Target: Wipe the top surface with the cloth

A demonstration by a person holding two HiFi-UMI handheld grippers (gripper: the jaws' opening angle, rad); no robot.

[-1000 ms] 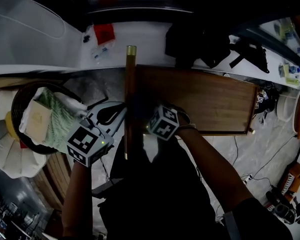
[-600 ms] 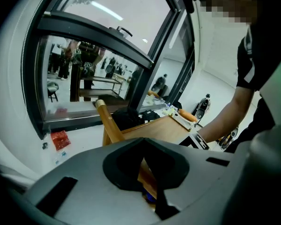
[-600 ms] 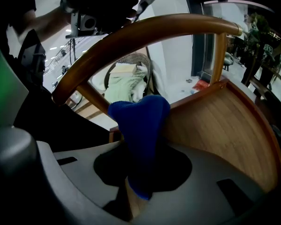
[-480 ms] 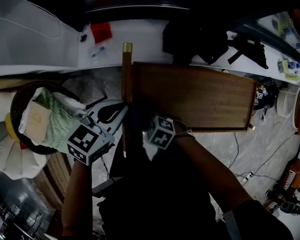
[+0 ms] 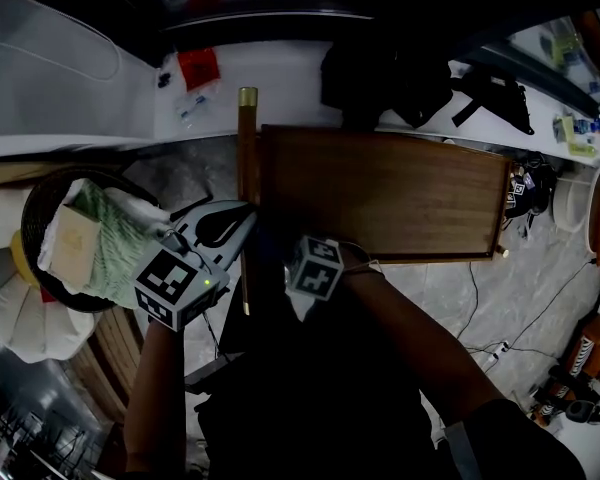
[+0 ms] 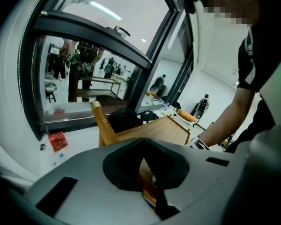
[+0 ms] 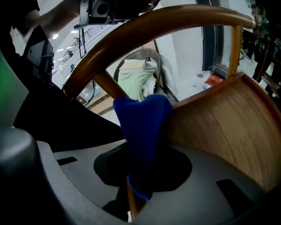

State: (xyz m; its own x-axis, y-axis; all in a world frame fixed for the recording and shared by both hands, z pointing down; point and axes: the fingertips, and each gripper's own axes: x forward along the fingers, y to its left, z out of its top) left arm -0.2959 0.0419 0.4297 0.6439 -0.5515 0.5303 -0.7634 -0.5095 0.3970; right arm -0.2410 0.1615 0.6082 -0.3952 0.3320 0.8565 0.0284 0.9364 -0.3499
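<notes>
Head view: the wooden top [image 5: 380, 193] fills the middle of the frame, and a wooden rail [image 5: 247, 188] runs down its left edge. The left gripper [image 5: 242, 220] meets the rail from the lower left. The right gripper [image 5: 292, 250] sits at the top's lower-left corner, and what it carries is lost in shadow here. A basket [image 5: 28, 218] of fabric stands at the far left.

Left gripper view: the jaws are drawn nearly together, with a strip of the rail in the slit between them. It looks to be pinching the rail to steady it.

Right gripper view: the jaws are clamped on a blue cloth [image 7: 143, 125]. The cloth stands up at frame centre, against the rail where the rail meets the top.

Progress: the cloth is in hand and at the work, but only at the far left edge. The broad span to the right shows no streak or sheen to tell wiped from unwiped. I judge that most of the wiping is left.
</notes>
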